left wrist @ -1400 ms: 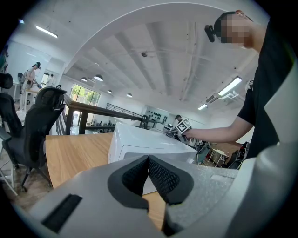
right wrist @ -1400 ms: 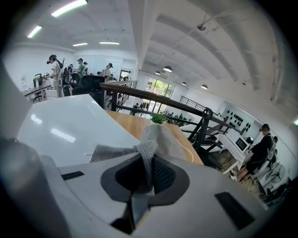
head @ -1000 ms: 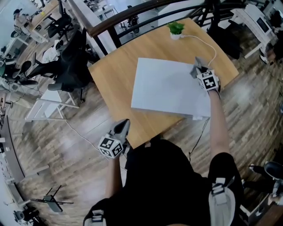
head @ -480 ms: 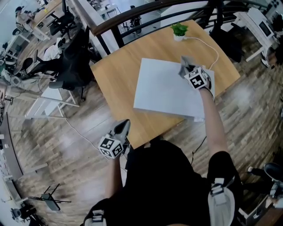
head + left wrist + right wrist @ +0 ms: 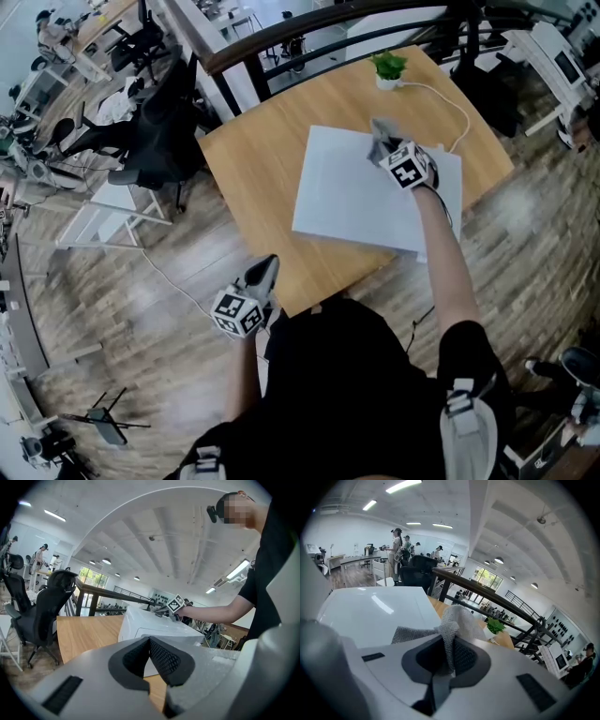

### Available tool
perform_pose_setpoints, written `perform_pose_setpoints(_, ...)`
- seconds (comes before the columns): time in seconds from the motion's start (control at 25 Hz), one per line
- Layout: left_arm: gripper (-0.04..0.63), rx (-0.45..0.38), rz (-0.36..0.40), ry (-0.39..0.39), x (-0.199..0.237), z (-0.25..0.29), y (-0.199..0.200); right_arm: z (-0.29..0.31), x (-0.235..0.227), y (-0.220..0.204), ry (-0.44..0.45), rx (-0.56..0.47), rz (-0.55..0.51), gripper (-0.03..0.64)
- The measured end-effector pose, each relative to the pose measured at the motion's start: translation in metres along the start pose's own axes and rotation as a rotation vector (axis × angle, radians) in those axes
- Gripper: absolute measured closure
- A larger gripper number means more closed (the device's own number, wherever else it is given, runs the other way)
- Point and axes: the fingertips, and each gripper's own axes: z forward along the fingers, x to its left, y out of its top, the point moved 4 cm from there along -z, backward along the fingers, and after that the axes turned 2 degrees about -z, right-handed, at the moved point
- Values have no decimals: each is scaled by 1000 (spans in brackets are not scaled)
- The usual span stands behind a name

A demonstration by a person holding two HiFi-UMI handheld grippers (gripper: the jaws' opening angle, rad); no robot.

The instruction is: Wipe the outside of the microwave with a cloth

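A grey cloth [image 5: 378, 128] was held by the right gripper [image 5: 384, 148] on the white microwave [image 5: 352, 192] top. The left gripper [image 5: 266, 269] was seen off the table [image 5: 248, 173] edge, well apart.

Square light-wood counter [image 5: 253, 187], white microwave [image 5: 347, 192] sitting flat on its right half, small green potted plant [image 5: 388, 67] in white pot at far edge, white cable [image 5: 450, 98] curving over the wood from pot toward microwave's far right corner, counter on wood-plank floor [image 5: 141, 291]

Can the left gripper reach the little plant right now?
Probably not. The left gripper hangs off the table's near edge; the plant stands at the far edge, behind the microwave.
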Motion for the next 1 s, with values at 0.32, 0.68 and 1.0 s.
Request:
perform_pose_setpoints(0.32,594,22,-1,-1,25,-11,10,20,23,40,5,-33,-25,595)
perform_pose_setpoints(0.68,594,46,8,-36,55,-12,25,50,54,88,31,-50,-7,595)
perform_pose_setpoints(1.0,594,58,26,-92,77,-9,39,63,70,106,40,-11,28,595)
